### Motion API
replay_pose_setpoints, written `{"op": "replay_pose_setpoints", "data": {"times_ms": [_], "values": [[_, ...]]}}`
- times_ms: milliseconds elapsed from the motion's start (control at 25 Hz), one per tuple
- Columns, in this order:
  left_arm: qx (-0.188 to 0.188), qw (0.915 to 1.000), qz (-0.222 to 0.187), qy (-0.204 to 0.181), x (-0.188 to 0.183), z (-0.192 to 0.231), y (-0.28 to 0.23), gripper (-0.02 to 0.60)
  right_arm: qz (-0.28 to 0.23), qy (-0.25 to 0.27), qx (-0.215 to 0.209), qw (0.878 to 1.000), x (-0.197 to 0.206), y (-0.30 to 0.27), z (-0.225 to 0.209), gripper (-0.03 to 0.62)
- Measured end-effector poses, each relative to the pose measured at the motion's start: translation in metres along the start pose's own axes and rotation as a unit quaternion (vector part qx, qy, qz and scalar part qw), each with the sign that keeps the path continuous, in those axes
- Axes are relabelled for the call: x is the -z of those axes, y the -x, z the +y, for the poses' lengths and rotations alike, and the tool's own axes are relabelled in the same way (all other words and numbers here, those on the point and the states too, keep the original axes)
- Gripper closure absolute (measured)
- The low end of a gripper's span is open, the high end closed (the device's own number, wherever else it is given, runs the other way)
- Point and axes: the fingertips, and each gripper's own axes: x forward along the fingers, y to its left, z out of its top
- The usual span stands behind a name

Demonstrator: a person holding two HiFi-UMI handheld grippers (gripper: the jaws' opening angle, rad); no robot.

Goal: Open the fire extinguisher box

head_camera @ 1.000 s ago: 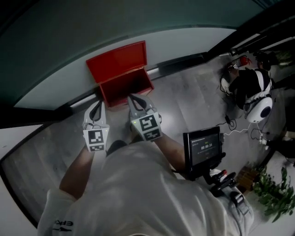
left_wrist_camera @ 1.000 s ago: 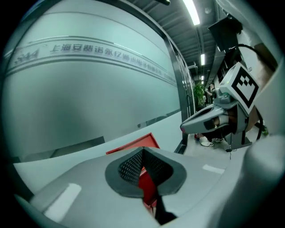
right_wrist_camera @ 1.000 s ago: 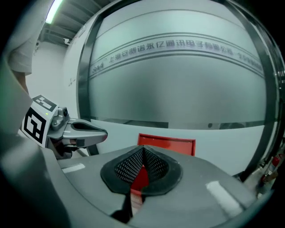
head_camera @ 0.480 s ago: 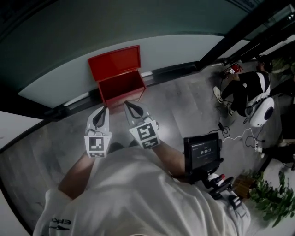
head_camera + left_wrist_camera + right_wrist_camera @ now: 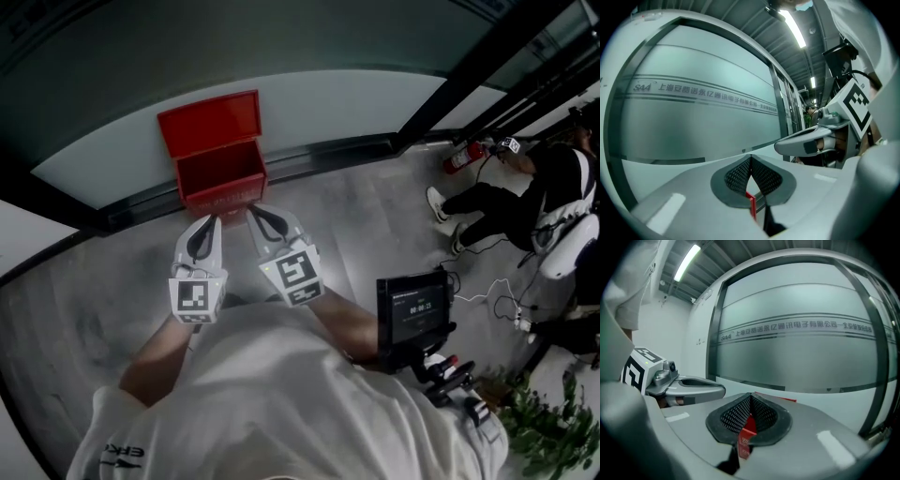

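Fire extinguisher box (image 5: 220, 176): 12 o'clock, lid (image 5: 208, 123) leaning upright on wall (image 5: 328, 103), so open.
Left gripper (image 5: 208, 223): jaws together, empty.
Right gripper (image 5: 255, 214): jaws together, empty.

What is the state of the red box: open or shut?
Open: the red box has its lid raised upright, its inside showing.

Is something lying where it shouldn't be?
Yes. The red box by the wall stands open and looks empty, while a red fire extinguisher lies on its side on the floor far to the right, near a sitting person.
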Motion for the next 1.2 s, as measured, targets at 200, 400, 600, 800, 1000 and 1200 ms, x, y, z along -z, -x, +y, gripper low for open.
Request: {"op": "replay_pose_setpoints", "data": {"times_ms": [200, 400, 600, 800, 1000, 1200], "values": [[0.005, 0.9997, 0.001, 0.025, -0.004, -0.001, 0.006, 0.578, 0.015, -0.008, -0.006, 1.000, 0.000, 0.003, 0.008, 0.582], [0.020, 0.9993, -0.002, 0.030, -0.007, -0.005, 0.010, 0.578, 0.014, -0.012, -0.008, 1.000, -0.001, 0.006, 0.013, 0.582], [0.026, 0.9990, 0.000, 0.035, -0.006, -0.006, 0.009, 0.578, 0.016, -0.009, -0.009, 1.000, -0.005, 0.004, 0.015, 0.582], [0.029, 0.9989, -0.001, 0.037, -0.004, -0.010, 0.007, 0.578, 0.018, -0.009, -0.007, 1.000, -0.001, 0.006, 0.014, 0.582], [0.024, 0.9990, 0.002, 0.037, -0.001, -0.011, 0.009, 0.578, 0.018, -0.007, -0.003, 1.000, 0.002, 0.008, 0.011, 0.582], [0.022, 0.9991, 0.004, 0.036, -0.001, -0.007, 0.009, 0.578, 0.023, 0.001, -0.001, 1.000, 0.002, 0.006, 0.012, 0.583]]}}
